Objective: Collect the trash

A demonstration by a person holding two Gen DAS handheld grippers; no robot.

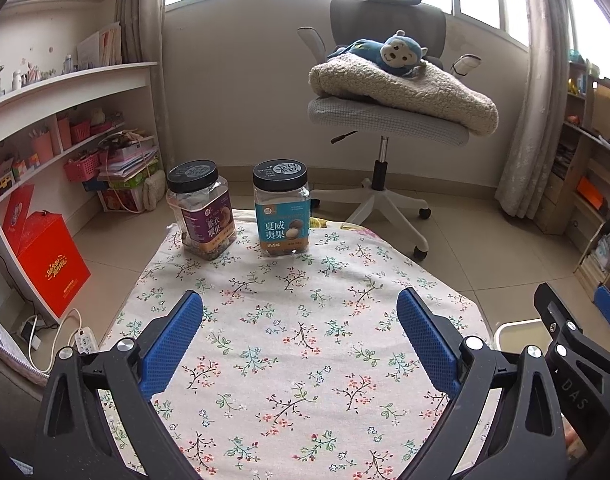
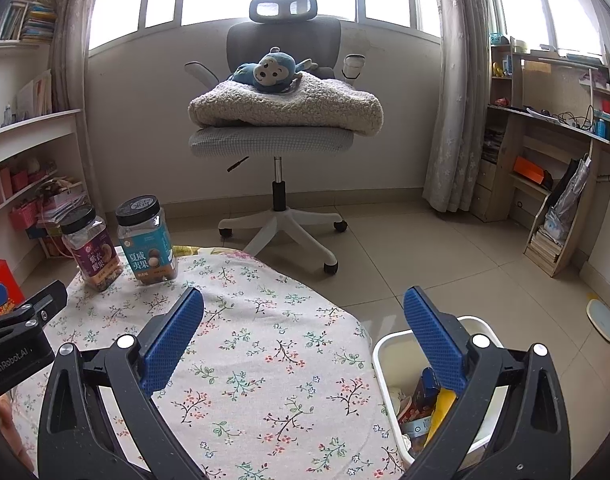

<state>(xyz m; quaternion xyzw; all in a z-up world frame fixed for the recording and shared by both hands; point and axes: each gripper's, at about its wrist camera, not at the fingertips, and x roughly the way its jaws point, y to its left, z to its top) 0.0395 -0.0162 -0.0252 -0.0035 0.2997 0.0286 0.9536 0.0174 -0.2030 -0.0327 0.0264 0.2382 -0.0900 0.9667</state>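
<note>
A white trash bin [image 2: 385, 356] stands on the floor at the table's right edge, with several wrappers [image 2: 419, 400] inside; its rim shows in the left wrist view [image 1: 517, 330]. My left gripper [image 1: 301, 308] is open and empty above the floral tablecloth [image 1: 297, 320]. My right gripper [image 2: 305, 304] is open and empty, its right finger over the bin. Each gripper shows in the other's view, the right one [image 1: 577, 344] at the right edge, the left one [image 2: 21, 320] at the left edge.
Two black-lidded snack jars, purple label [image 1: 203, 210] and blue label [image 1: 283, 214], stand at the table's far edge; both show in the right wrist view [image 2: 93, 252] [image 2: 147, 242]. A grey office chair [image 2: 277, 136] with blanket and plush monkey stands beyond. Shelves line both walls. A red box [image 1: 49, 256] sits left.
</note>
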